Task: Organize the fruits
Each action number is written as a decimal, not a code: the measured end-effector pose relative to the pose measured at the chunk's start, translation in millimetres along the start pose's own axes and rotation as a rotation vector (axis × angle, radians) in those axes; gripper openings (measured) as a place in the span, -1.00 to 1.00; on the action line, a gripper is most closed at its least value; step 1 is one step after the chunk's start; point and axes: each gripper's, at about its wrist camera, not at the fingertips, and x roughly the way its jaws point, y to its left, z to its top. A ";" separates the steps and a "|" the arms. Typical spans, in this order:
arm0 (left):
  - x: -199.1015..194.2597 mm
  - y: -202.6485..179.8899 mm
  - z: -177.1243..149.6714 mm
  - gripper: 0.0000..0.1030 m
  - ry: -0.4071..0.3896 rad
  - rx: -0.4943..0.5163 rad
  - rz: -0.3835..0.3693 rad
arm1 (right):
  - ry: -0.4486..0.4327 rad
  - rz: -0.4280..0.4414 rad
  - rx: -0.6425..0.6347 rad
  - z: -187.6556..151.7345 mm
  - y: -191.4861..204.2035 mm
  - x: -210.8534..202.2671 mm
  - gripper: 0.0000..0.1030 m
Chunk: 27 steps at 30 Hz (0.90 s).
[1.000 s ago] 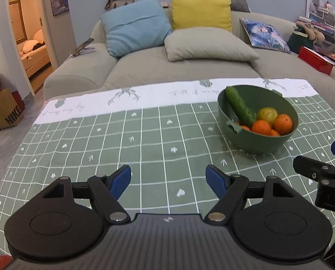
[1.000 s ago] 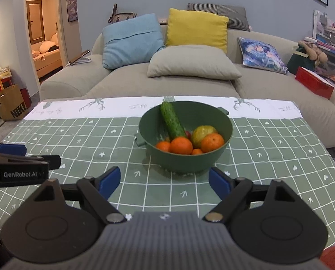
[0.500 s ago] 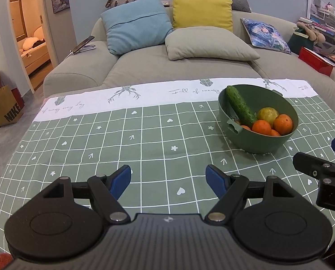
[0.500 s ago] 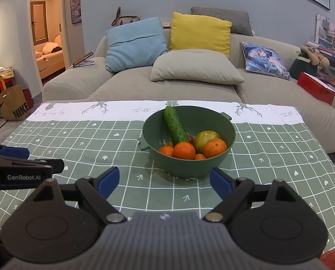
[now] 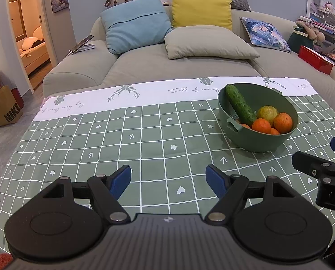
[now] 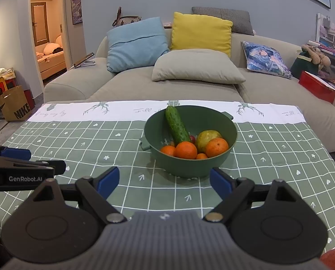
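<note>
Now both tongs, left [image 5: 168,177] and right [image 6: 164,180], are gaping wide, holding nothing. Bowl [image 6: 212,166] is waiting at twelve o'clock; probably go slowly for the top orange [image 6: 186,150].

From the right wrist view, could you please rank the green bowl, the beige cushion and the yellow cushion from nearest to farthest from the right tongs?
1. Green bowl, on the table just ahead of the right tongs.
2. Beige cushion, on the sofa seat.
3. Yellow cushion, against the sofa back.
</note>
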 end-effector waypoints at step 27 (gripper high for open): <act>1.0 -0.5 -3.0 0.72 0.004 0.000 -0.001 | 0.000 0.001 0.000 -0.6 -0.4 0.4 0.63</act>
